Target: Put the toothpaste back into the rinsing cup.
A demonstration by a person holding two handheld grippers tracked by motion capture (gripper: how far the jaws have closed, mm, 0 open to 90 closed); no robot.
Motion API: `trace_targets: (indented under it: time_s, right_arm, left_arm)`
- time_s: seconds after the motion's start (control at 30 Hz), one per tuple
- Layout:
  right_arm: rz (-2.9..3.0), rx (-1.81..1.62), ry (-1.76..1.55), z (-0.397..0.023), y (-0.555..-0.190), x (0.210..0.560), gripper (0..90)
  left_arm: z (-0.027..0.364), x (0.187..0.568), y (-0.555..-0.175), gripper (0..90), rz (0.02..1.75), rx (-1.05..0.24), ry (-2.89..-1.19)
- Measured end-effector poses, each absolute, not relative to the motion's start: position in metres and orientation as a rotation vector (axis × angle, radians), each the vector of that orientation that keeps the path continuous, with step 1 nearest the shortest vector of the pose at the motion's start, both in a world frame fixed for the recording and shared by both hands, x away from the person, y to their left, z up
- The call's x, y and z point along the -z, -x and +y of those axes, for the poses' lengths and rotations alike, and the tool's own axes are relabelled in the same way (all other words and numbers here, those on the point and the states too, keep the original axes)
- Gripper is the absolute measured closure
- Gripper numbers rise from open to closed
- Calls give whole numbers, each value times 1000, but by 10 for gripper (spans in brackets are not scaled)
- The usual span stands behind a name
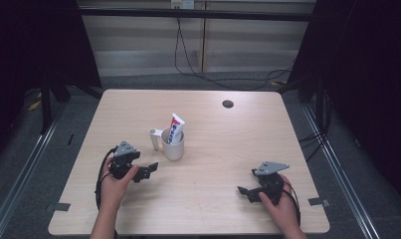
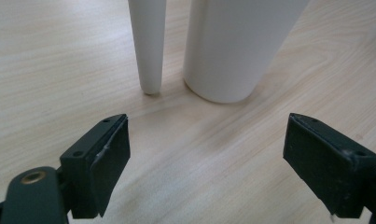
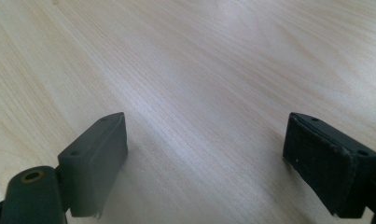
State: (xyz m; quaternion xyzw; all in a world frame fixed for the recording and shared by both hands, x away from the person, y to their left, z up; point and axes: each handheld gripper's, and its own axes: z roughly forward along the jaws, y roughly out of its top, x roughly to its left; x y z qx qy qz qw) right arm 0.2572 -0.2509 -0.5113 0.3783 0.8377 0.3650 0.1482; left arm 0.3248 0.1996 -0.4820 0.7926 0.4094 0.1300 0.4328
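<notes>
Two grippers are resting low over the wooden table (image 1: 213, 199), one in each hand. Standing near the table's middle is a white cup (image 1: 173, 145), and everything else is placed around it. The left gripper (image 1: 147, 170) is sitting just in front of the cup and slightly to its left, its jaws spread wide and pointing toward the cup without touching it; in the left gripper view the cup (image 2: 239, 46) is rising just beyond the open jaws of the left gripper (image 2: 206, 154). A toothpaste tube (image 1: 175, 129) is standing inside the cup, leaning a little. Beside the cup, on its left, a slim white handle (image 1: 154, 139) is reaching down to the table. The right gripper (image 1: 245, 191) is lying well apart from the cup, toward the near right corner, jaws also spread and gripping nothing. Both forearms are coming in from the near edge, the left hand (image 1: 116, 184) and right hand (image 1: 282, 204) wrapping the gripper bodies.
</notes>
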Motion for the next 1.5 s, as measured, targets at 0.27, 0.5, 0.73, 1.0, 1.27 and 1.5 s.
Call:
trace_targets:
  time_s: [0.27, 0.5, 0.73, 1.0, 1.27, 1.5]
  right_arm:
    - [2409, -1050, -1088, -251, -257, 511, 135]
    - [2409, -1049, -1089, -251, -257, 511, 135]
    - [2409, -1050, -1089, -251, -257, 511, 135]
    - [2409, -1050, -1090, -251, -257, 511, 135]
    - [2409, -1049, -1089, -251, -257, 511, 135]
    - [2409, -1049, -1089, -251, -257, 511, 135]
  left_arm:
    - [201, 490, -321, 149, 1022, -319, -1987]
    - [200, 498, -318, 149, 1026, -315, -2009]
    - [199, 504, -316, 150, 1023, -319, -2021]
    - [198, 508, -314, 150, 1022, -337, -2045]
    - [196, 509, -313, 150, 1025, -342, -2082]
    - [193, 509, -312, 148, 991, -389, -2146]
